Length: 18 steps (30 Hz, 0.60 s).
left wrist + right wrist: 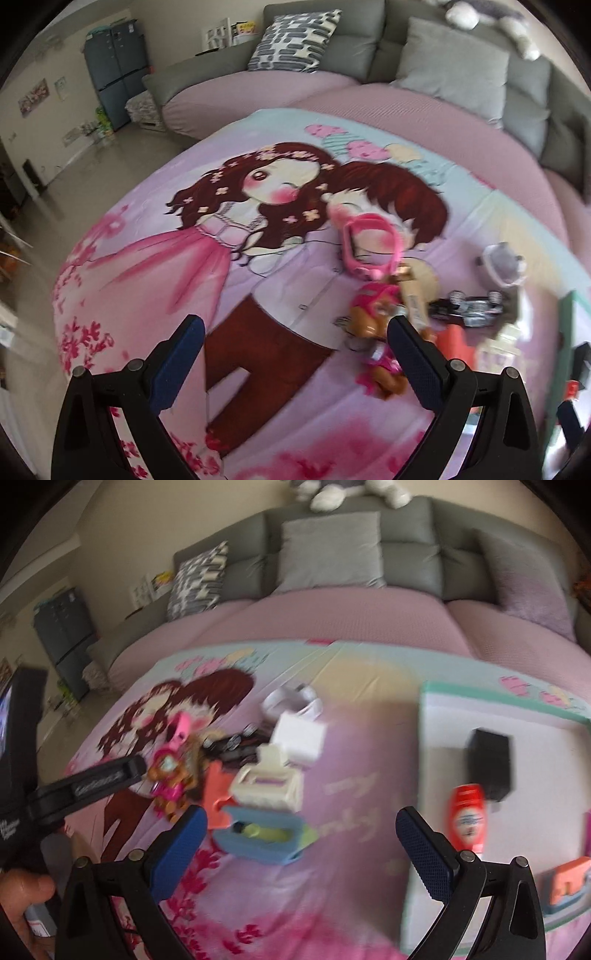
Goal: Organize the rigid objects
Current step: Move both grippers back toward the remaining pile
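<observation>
1. Both empty: left gripper (295, 343) and right gripper (301, 840) gape wide above the printed blanket (184, 295)
2. Sorted already, far right: red bottle (466, 818) and black box (489, 764) on the white tray (432, 738)
3. Left to do: toy pile (255, 775) and pink dog figure (376, 343) remain mid-blanket

The right gripper (299, 836), its blue-padded jaws spread wide and empty, is held above a cartoon-printed pink bedspread (351, 897). A blue plastic case holding a yellow piece (258, 838) is seen between the jaws, with a cream toy register (269, 784) touching it behind. A red plastic bottle (466, 818) and a black box (489, 764) are laid in a white, green-rimmed tray (436, 738). The left gripper (136, 768) is seen beside a pink-and-brown toy puppy (170, 786).
</observation>
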Motion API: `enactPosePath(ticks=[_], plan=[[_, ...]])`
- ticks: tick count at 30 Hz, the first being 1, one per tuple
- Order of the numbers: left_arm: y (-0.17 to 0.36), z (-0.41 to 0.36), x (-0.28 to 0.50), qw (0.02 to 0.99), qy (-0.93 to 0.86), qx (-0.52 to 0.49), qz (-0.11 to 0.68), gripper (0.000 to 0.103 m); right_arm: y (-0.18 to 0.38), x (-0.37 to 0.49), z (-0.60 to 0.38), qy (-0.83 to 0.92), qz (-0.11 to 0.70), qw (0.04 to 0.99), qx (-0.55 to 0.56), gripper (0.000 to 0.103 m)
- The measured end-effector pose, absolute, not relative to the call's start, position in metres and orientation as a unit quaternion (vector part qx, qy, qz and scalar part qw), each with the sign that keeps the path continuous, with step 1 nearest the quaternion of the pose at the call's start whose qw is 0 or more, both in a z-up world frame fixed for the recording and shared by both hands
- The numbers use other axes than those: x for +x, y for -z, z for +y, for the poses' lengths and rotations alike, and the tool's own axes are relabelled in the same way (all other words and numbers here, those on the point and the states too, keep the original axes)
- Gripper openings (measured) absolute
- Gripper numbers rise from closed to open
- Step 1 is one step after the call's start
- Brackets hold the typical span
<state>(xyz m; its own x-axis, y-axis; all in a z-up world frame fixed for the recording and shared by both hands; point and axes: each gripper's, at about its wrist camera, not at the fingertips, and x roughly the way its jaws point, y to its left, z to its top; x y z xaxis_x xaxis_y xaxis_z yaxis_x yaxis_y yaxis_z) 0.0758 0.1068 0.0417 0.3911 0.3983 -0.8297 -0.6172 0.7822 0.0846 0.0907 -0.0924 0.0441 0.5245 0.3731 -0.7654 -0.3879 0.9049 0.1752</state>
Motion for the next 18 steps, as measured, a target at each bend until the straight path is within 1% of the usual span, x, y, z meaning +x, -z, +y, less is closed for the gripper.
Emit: enactPosePath(ticks=[4, 7, 18], plan=[[-0.038, 0.114, 0.083, 0.823, -0.309, -0.132, 0.458, 0.099, -0.024, 0.094, -0.076, -0.228, 0.458, 0.859, -0.029, 0.103], [-0.03, 0.117, 0.089, 0.816, -0.297, -0.149, 0.472, 0.099, -0.015, 0.101, -0.077, -0.22, 0.474, 0.852, -0.022, 0.103], [-0.027, 0.118, 0.102, 0.82, -0.251, -0.193, 0.476, 0.099, -0.012, 0.099, -0.069, -0.21, 0.456, 0.864, -0.043, 0.103]])
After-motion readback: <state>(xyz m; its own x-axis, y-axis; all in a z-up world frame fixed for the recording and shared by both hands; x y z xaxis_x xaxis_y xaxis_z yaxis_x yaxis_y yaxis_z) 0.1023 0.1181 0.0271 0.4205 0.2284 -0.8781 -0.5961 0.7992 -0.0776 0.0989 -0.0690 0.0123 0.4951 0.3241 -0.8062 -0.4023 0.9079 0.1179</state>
